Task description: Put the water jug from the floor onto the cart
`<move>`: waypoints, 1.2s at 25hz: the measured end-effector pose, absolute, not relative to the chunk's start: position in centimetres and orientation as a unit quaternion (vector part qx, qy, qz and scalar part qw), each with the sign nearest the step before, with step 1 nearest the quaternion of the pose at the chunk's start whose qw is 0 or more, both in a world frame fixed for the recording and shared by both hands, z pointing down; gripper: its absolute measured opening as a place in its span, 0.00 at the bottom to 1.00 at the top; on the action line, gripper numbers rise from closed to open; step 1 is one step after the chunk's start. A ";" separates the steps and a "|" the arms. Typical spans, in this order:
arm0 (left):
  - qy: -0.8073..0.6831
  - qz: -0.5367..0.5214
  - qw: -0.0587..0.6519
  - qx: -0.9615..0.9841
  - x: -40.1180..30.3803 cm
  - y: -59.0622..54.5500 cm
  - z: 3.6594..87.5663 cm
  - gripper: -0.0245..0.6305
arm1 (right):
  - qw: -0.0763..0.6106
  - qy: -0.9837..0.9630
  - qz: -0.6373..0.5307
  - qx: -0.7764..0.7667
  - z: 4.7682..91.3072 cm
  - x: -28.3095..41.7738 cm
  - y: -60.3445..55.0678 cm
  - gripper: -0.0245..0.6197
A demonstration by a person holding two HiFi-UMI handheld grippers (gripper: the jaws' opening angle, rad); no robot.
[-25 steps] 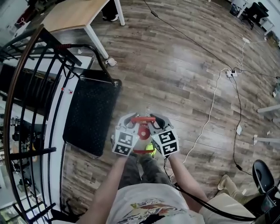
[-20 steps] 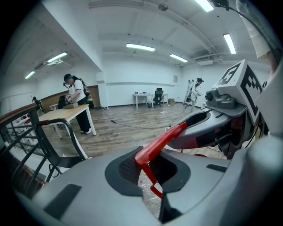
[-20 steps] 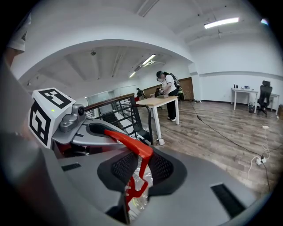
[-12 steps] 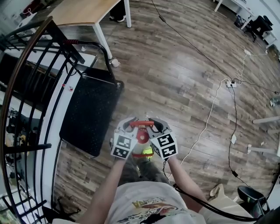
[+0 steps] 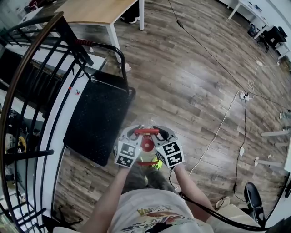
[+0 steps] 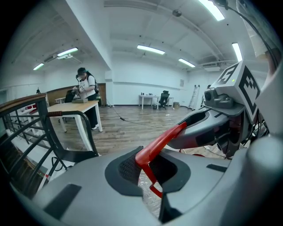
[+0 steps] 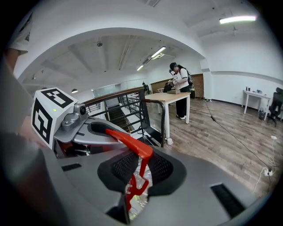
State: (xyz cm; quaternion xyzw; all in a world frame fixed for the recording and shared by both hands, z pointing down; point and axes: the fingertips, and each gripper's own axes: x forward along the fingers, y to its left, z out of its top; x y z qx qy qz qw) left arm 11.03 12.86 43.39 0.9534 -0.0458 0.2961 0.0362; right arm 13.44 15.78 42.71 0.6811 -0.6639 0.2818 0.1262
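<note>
The clear water jug (image 5: 146,119) with a red cap (image 5: 147,144) hangs off the floor by its red handle (image 5: 145,131). My left gripper (image 5: 135,132) is shut on the handle's left end and my right gripper (image 5: 158,131) on its right end. The right jaws have just been closing a little tighter on it. In the left gripper view the handle (image 6: 161,140) runs from my left gripper (image 6: 148,170) across to the right one (image 6: 208,128). The right gripper view shows the handle (image 7: 130,143) pinched in my right gripper (image 7: 137,170). The black cart (image 5: 97,118) lies just left of the jug.
The cart's push handle (image 5: 109,45) rises at its far end. A black stair railing (image 5: 32,86) runs along the left. A wooden table (image 5: 100,11) stands beyond, with a person (image 7: 180,86) at it. Cables (image 5: 218,127) and a power strip (image 5: 247,96) cross the floor on the right.
Both grippers have carried the jug forward across the floor. The cart now lies closer beside the jug. The grip on the red handle is the same.
</note>
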 end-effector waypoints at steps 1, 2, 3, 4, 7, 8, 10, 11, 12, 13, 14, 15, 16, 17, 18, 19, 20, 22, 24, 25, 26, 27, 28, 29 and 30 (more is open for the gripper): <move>-0.047 0.296 0.037 0.953 10.7 11.8 43.4 0.10 | 0.129 -0.665 0.282 0.680 42.8 13.1 14.7 0.15; -0.049 0.295 0.037 0.953 10.3 10.6 43.4 0.10 | 0.131 -0.665 0.283 0.678 43.0 12.9 13.6 0.15; -0.050 0.295 0.037 0.953 10.0 9.4 43.4 0.10 | 0.134 -0.666 0.283 0.677 43.0 12.6 12.4 0.14; -0.052 0.295 0.037 0.953 9.7 8.2 43.3 0.10 | 0.135 -0.668 0.283 0.675 43.0 12.3 11.2 0.15; -0.060 0.294 0.041 0.953 8.4 4.8 42.9 0.10 | 0.132 -0.674 0.283 0.670 42.5 10.9 7.6 0.14; -0.064 0.293 0.041 0.953 7.9 3.8 42.8 0.10 | 0.131 -0.677 0.281 0.668 42.3 10.5 6.5 0.14; -0.071 0.292 0.041 0.953 6.9 2.0 42.5 0.10 | 0.133 -0.682 0.278 0.664 42.1 9.6 4.7 0.14; -0.075 0.291 0.041 0.953 6.4 1.2 42.3 0.10 | 0.133 -0.684 0.277 0.662 42.0 9.1 3.9 0.14; -0.078 0.290 0.041 0.953 6.0 0.3 42.2 0.10 | 0.132 -0.686 0.276 0.660 41.9 8.7 3.1 0.14; -0.083 0.288 0.040 0.953 5.6 -0.5 42.1 0.10 | 0.131 -0.688 0.275 0.659 41.8 8.3 2.2 0.14; -0.088 0.286 0.041 0.953 5.2 -1.4 42.1 0.10 | 0.131 -0.691 0.273 0.656 41.7 7.9 1.3 0.14; -0.094 0.285 0.041 0.953 4.7 -2.3 42.1 0.10 | 0.132 -0.695 0.271 0.653 41.7 7.4 0.3 0.14; -0.100 0.284 0.042 0.953 4.2 -3.2 42.1 0.10 | 0.134 -0.699 0.269 0.649 41.8 7.0 -0.6 0.14; -0.107 0.284 0.043 0.952 3.6 -4.1 42.2 0.10 | 0.137 -0.704 0.267 0.644 41.9 6.4 -1.5 0.14; -0.114 0.283 0.044 0.951 3.0 -5.0 42.2 0.10 | 0.140 -0.709 0.265 0.639 42.0 5.8 -2.3 0.14; -0.122 0.283 0.046 0.950 2.3 -5.8 42.2 0.10 | 0.143 -0.714 0.263 0.633 41.9 5.2 -3.2 0.14; -0.129 0.282 0.048 0.949 1.7 -6.5 42.2 0.10 | 0.145 -0.719 0.260 0.628 41.9 4.7 -4.0 0.14; -0.145 0.281 0.051 0.947 0.7 -7.8 42.2 0.10 | 0.149 -0.729 0.256 0.617 41.8 3.8 -5.4 0.14; -0.160 0.279 0.053 0.945 0.1 -8.9 42.1 0.10 | 0.153 -0.737 0.254 0.607 41.8 3.2 -6.6 0.14; -0.167 0.279 0.054 0.944 -0.2 -9.4 42.0 0.10 | 0.154 -0.741 0.254 0.602 41.8 3.0 -7.1 0.14; -0.173 0.278 0.056 0.943 -0.5 -9.8 41.9 0.10 | 0.155 -0.745 0.254 0.597 41.7 2.7 -7.6 0.14; -0.180 0.278 0.057 0.942 -0.7 -10.2 41.7 0.10 | 0.156 -0.749 0.254 0.592 41.6 2.5 -8.0 0.14; -0.187 0.279 0.059 0.940 -1.0 -10.6 41.7 0.10 | 0.157 -0.754 0.253 0.586 41.6 2.3 -8.4 0.14; -0.193 0.279 0.061 0.939 -1.2 -11.0 41.7 0.10 | 0.157 -0.758 0.252 0.580 41.5 2.1 -8.8 0.14; -0.200 0.279 0.062 0.937 -1.3 -11.3 41.7 0.10 | 0.158 -0.763 0.251 0.574 41.6 2.0 -9.3 0.14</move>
